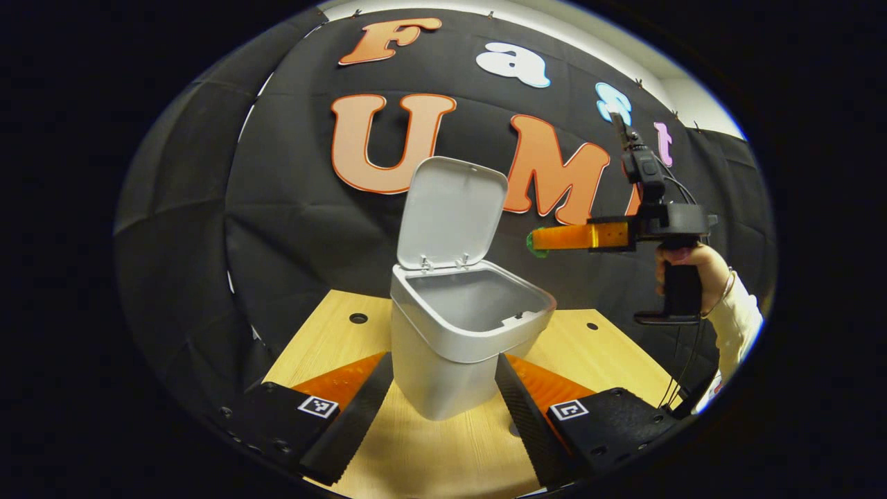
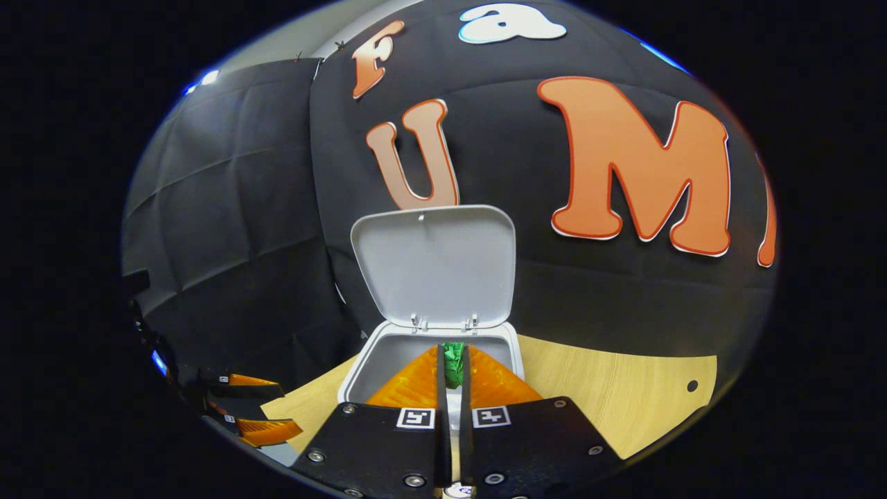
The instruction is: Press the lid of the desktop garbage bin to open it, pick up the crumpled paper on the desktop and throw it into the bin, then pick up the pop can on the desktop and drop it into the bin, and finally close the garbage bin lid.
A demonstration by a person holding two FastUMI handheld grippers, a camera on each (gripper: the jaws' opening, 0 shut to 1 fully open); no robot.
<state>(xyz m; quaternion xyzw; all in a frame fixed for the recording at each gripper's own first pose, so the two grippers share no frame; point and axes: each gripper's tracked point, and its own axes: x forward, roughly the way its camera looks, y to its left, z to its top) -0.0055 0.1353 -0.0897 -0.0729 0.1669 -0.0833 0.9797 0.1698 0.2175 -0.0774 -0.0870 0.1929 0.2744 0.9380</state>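
Left gripper view: the garbage bin point(image 1: 457, 346) stands upright on the wooden desktop point(image 1: 610, 360), directly ahead of the left gripper point(image 1: 443, 405) and between its two fingers point(image 1: 353, 416), which are spread wide apart on either side of the bin's lower body; whether they touch its walls cannot be told. The bin's lid point(image 1: 450, 211) is open, hinged at the far rim and standing nearly upright, its inner face turned toward the camera. Above and to the right of the bin, a hand point(image 1: 693, 270) holds the right gripper point(image 1: 537, 242) level, its fingers pointing left toward the lid, with a small green piece of crumpled paper point(image 1: 535, 244) at their tips, higher than the bin's mouth and just right of the lid.

Right gripper view: the right gripper point(image 2: 454, 374) has its fingers point(image 2: 416, 384) drawn close together and clamped on the crumpled paper point(image 2: 453, 364), which sits pinched at the fingertips. The paper is a small wad with no clear long axis. Just beyond and below the fingertips lies the open mouth of the garbage bin point(image 2: 388, 353), with the lid point(image 2: 436, 267) raised behind it. The left gripper point(image 2: 242, 409) shows low at the left, fingers apart.
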